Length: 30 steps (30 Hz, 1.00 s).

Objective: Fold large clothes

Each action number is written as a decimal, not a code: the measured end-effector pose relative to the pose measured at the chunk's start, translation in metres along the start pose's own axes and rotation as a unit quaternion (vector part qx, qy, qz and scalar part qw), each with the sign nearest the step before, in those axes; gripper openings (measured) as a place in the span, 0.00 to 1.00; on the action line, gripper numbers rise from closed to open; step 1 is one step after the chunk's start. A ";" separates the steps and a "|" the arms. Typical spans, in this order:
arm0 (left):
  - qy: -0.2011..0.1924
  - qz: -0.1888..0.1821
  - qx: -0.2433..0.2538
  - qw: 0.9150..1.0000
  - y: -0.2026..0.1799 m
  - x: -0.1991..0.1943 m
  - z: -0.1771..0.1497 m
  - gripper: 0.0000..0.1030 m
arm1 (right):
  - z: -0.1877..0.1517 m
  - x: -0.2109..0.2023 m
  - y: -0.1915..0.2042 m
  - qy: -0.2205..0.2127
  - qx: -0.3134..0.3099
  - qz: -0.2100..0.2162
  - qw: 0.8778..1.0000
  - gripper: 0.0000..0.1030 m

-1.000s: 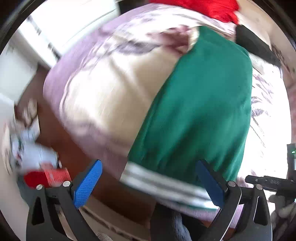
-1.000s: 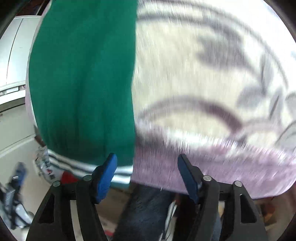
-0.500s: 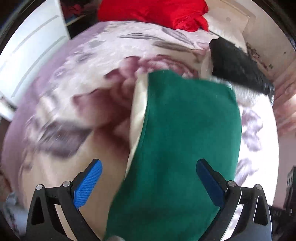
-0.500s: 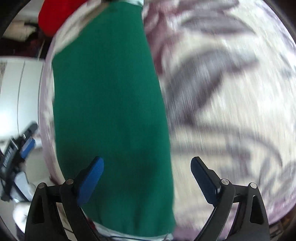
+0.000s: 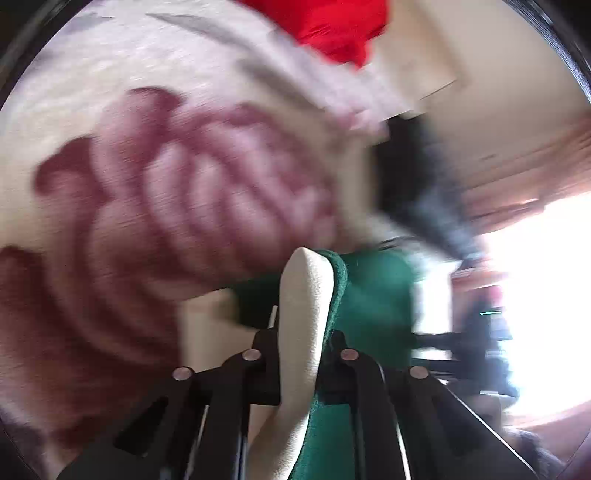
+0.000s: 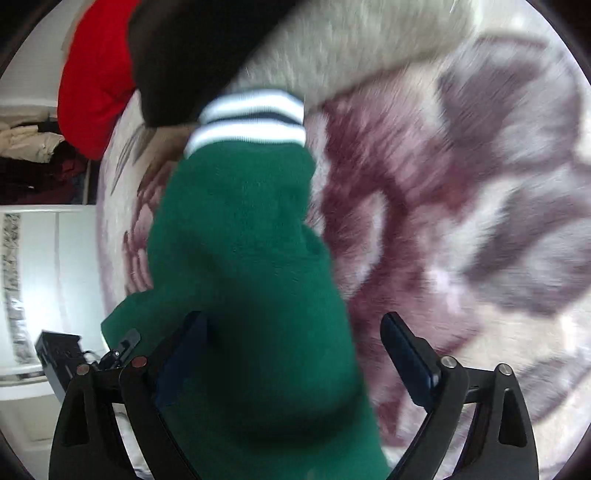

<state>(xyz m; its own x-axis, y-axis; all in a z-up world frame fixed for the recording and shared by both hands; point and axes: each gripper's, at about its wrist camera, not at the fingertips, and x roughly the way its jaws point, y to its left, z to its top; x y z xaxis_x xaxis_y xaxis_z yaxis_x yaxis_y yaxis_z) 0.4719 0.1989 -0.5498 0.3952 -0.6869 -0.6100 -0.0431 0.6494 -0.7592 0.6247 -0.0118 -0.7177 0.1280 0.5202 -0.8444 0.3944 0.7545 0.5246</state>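
Note:
A green garment (image 6: pixel 243 258) with a cream lining and a white-and-navy striped cuff (image 6: pixel 251 118) lies on a floral bed blanket (image 6: pixel 461 221). My left gripper (image 5: pixel 301 350) is shut on a fold of the green garment (image 5: pixel 373 295), its cream lining (image 5: pixel 303 314) standing up between the jaws. My right gripper (image 6: pixel 291 354) is open, its jaws on either side of the green cloth, which rises between them and hides most of the left finger.
A red garment (image 6: pixel 92 85) and a black one (image 6: pixel 192 55) with a grey furry edge lie at the far side of the bed; they show in the left wrist view as red (image 5: pixel 332 26) and black (image 5: pixel 413 177). A white wardrobe (image 6: pixel 55 277) stands left.
My left gripper has moved forward and shut on the garment's edge. My right gripper has moved forward along the garment towards the striped cuff, still open. Both views are blurred by motion.

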 end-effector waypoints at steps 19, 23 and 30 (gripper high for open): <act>0.053 0.078 0.024 0.995 -0.024 -0.052 -0.030 0.81 | -0.050 -0.052 0.019 0.000 -0.057 -0.067 0.996 0.81; 0.083 0.119 0.032 0.989 -0.028 -0.067 -0.095 0.81 | -0.128 -0.046 0.004 0.063 -0.087 -0.080 0.991 0.81; 0.173 0.282 0.040 0.943 -0.031 -0.067 -0.252 0.81 | -0.305 0.004 -0.050 0.175 -0.113 -0.182 0.961 0.81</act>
<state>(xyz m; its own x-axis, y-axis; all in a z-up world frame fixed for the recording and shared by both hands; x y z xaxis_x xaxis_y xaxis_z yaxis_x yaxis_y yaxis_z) 0.2156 0.1430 -0.5427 0.0066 -0.2804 -0.9599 -0.0816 0.9565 -0.2800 0.3274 0.0745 -0.7142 -0.3112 0.2788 -0.9085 0.1424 0.9589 0.2455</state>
